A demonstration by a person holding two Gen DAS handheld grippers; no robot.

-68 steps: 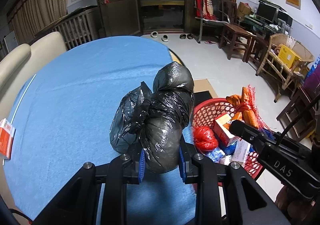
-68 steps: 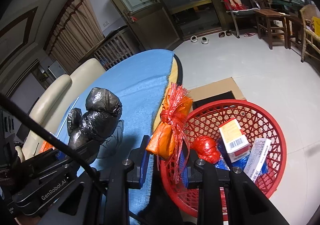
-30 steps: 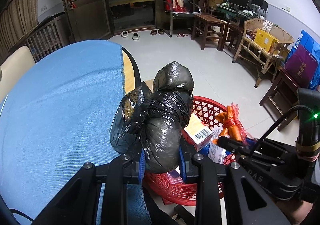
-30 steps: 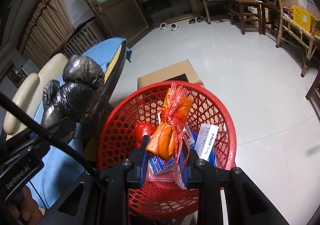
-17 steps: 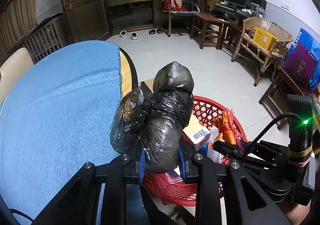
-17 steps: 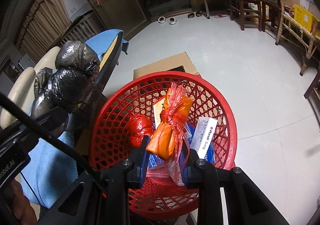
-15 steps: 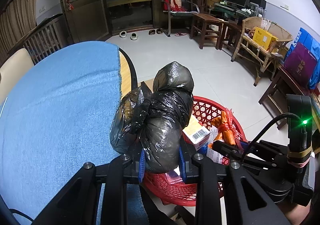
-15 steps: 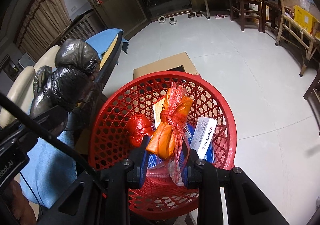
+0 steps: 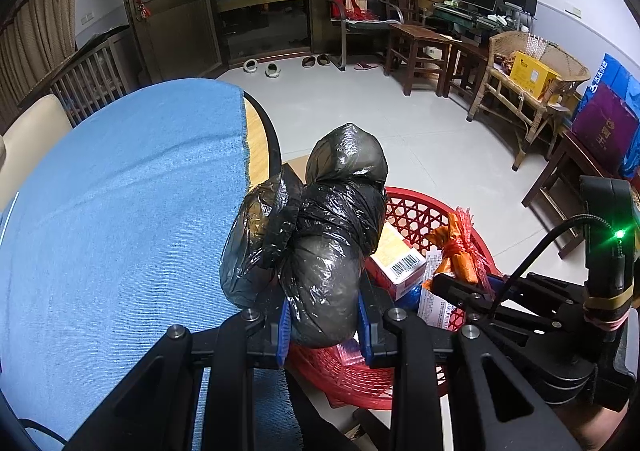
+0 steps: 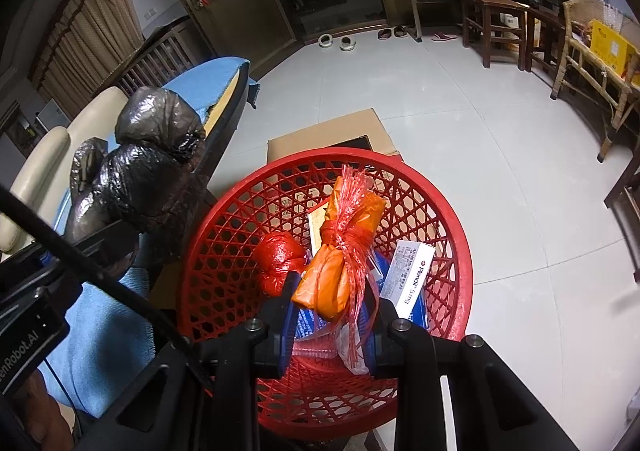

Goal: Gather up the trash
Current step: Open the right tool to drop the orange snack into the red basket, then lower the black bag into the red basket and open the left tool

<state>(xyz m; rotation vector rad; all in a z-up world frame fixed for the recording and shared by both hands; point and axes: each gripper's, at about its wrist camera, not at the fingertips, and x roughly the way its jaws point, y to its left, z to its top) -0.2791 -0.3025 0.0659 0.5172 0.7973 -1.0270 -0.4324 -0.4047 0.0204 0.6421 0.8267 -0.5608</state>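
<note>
Two pieces of trash are held. The black bag (image 9: 320, 235) is clamped in the left gripper (image 9: 323, 321) jaws at the surface's (image 9: 120, 211) edge; the orange packet (image 10: 340, 263) is clamped in the right gripper (image 10: 330, 325) jaws over the red basket (image 10: 452, 219).

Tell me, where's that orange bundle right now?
The orange bundle is clamped in the right gripper, held over the red basket on the floor, just right of the small red bag lying inside.
</note>
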